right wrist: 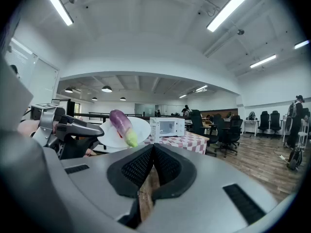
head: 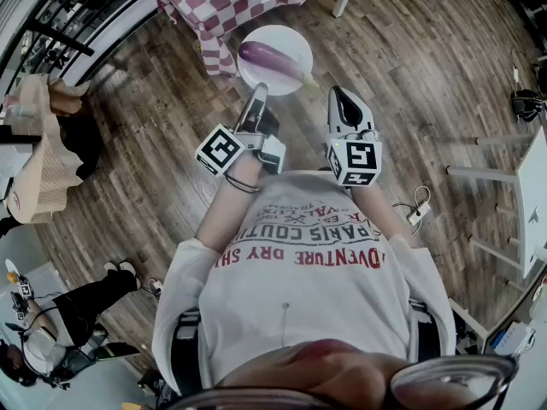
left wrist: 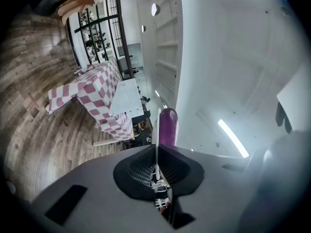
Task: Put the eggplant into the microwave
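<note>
Currently left gripper point(head: 256, 96) pinches rim of round white plate point(head: 284, 38), likely so purple eggplant point(head: 267, 58) rides level to boxy white microwave point(right wrist: 167, 127); right gripper point(head: 340, 99) closed, empty.

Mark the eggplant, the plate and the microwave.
eggplant point(head: 267, 57), head view, purple middle.
plate point(head: 286, 39), head view, bare white surface beside the eggplant.
microwave point(right wrist: 168, 127), right gripper view, its front door.
</note>
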Available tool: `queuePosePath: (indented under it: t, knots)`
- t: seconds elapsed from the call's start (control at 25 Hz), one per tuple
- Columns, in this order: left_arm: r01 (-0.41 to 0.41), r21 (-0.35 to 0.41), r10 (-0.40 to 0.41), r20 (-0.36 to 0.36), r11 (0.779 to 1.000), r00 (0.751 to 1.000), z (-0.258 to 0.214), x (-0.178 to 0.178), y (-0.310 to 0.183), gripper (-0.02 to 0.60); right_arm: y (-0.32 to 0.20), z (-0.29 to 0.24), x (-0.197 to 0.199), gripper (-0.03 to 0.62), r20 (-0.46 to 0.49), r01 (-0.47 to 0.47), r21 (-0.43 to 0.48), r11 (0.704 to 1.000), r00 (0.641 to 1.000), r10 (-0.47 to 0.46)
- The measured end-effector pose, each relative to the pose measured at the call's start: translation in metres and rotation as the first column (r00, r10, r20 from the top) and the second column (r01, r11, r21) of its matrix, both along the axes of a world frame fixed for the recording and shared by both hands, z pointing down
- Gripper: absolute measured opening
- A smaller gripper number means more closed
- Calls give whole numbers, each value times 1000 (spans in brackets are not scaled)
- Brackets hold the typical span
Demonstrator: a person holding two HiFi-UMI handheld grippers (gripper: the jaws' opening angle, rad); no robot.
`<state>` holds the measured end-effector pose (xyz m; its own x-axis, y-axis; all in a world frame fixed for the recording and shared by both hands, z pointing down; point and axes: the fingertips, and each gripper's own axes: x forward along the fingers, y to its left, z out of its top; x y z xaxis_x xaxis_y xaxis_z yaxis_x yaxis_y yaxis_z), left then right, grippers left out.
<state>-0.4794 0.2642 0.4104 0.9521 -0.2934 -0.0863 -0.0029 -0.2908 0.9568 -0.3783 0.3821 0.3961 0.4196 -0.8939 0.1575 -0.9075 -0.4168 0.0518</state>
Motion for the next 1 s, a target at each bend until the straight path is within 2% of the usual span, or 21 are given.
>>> queuePosePath:
  t: [0.44,0.6,0.84,1.0]
  knots:
    - [-17,4,17,7,1000,1000,1,8,-5,35,-6,6,0,26,3,18,-11,1000,1000,-18]
    - [-31,-17,30,-32,999,999,-7,12,-5,35,-7,8,5,26,18,-16,-16,1000,1000,16]
    - [-37,-17,37,12,999,999,5,19,-7,35,-7,13,13,26,34,-17,-33,999,999,19]
    - [-44,-43,45,18,998,999,13,33,-7,35,-10,26,29,26,67,-31,-45,998,997,34]
